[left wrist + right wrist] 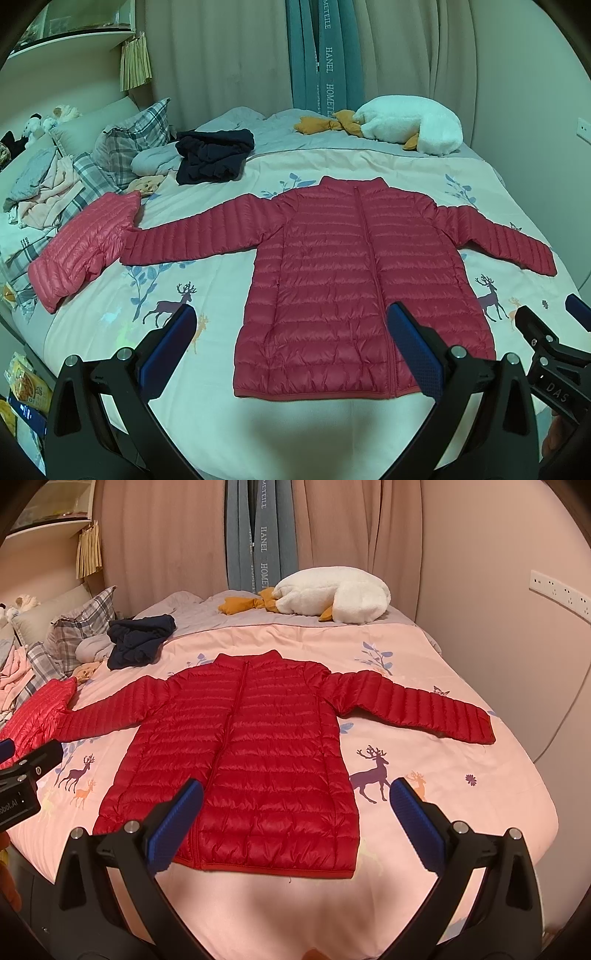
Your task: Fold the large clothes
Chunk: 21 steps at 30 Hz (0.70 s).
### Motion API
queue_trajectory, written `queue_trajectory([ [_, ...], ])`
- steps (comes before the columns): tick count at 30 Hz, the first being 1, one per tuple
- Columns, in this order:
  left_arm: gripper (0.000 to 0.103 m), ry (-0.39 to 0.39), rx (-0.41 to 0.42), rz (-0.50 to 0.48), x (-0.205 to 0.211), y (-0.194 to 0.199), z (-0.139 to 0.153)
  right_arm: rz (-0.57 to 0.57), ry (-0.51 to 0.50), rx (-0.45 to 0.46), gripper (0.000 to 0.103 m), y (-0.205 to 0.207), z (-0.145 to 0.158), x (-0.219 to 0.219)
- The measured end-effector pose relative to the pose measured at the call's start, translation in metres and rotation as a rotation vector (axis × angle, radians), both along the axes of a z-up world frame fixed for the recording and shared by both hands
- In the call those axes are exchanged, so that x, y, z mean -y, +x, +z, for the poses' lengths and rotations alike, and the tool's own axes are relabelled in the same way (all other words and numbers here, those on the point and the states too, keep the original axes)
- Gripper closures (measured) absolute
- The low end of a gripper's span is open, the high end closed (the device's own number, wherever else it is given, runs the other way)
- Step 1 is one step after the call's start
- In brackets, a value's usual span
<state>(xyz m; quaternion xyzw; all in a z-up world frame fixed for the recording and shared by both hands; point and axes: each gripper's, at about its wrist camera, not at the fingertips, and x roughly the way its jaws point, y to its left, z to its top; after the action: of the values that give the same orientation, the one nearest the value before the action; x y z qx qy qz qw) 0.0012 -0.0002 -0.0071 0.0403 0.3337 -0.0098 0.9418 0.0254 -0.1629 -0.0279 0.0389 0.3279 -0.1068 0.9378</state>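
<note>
Nearest, the left gripper [291, 347] and right gripper [295, 823] hover level above the bed's near edge, jaws wide apart and holding nothing. Just beyond lies the red quilted puffer jacket [255, 760] — zipped, flat, sleeves spread — on the pink deer-print bedspread [461, 775], with bare bedspread around it. Farther back sit a crumpled navy garment [140, 635] and a white plush goose [332, 594].
</note>
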Motion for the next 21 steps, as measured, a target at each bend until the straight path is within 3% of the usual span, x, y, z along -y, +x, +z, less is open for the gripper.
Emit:
queue_trajectory([
  [21, 0.001, 0.004, -0.009, -0.008, -0.0021, -0.001, -0.0088, 0.001, 0.001, -0.003, 0.002, -0.0003, 0.0005, 0.001],
])
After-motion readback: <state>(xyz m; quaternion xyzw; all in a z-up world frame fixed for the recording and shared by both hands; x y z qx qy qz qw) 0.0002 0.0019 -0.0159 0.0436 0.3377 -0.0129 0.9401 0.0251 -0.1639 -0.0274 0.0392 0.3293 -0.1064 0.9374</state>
